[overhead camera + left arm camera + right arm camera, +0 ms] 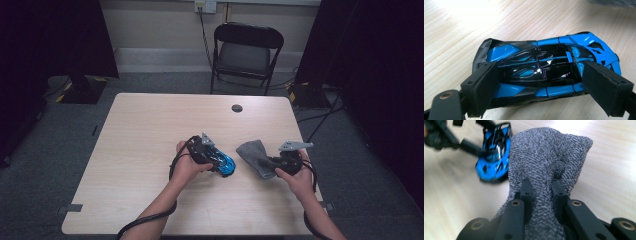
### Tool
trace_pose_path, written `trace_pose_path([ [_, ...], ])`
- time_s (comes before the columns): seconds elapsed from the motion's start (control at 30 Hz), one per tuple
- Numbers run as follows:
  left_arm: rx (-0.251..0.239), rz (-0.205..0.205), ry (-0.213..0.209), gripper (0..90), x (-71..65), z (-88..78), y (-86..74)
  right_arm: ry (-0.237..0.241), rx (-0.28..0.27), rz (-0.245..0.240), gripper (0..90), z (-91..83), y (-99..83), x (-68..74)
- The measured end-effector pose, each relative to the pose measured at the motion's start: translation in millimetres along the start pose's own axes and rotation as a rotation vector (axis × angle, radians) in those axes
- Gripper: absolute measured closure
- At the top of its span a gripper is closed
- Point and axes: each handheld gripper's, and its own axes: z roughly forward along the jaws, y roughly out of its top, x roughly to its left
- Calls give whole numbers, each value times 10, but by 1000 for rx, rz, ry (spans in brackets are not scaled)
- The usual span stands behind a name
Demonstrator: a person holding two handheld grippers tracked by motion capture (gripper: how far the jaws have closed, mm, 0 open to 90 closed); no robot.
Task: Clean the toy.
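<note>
Right claw (541,192) pinching grey cloth (549,155), pale wood table (150,130), black folding chair (246,50) behind

Pale wood-grain tabletop (150,130), rectangular. Blue and black toy car (226,165) rests on it just right of centre. Grey cloth (254,154) at its 3 o'clock, close by. Dark round cap (237,108) toward 12 o'clock.

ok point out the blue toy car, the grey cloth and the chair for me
blue toy car (541,72), left gripper view, on its glossy black roof
grey cloth (549,157), right gripper view, on the raised knobbly fold
chair (245,57), high view, on the seat pad
</note>
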Motion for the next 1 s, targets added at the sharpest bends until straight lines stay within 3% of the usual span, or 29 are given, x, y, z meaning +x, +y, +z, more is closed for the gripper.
trace_pose_path([
  [0.43,-10,0,1,139,-5,2,-10,-54,43,-28,763,588,468,-59],
  [0.67,-16,3,2,139,-4,2,-18,-57,58,-32,763,846,664,-54],
  [1.0,-26,8,0,138,4,0,-31,-27,124,-89,761,1230,687,142],
])
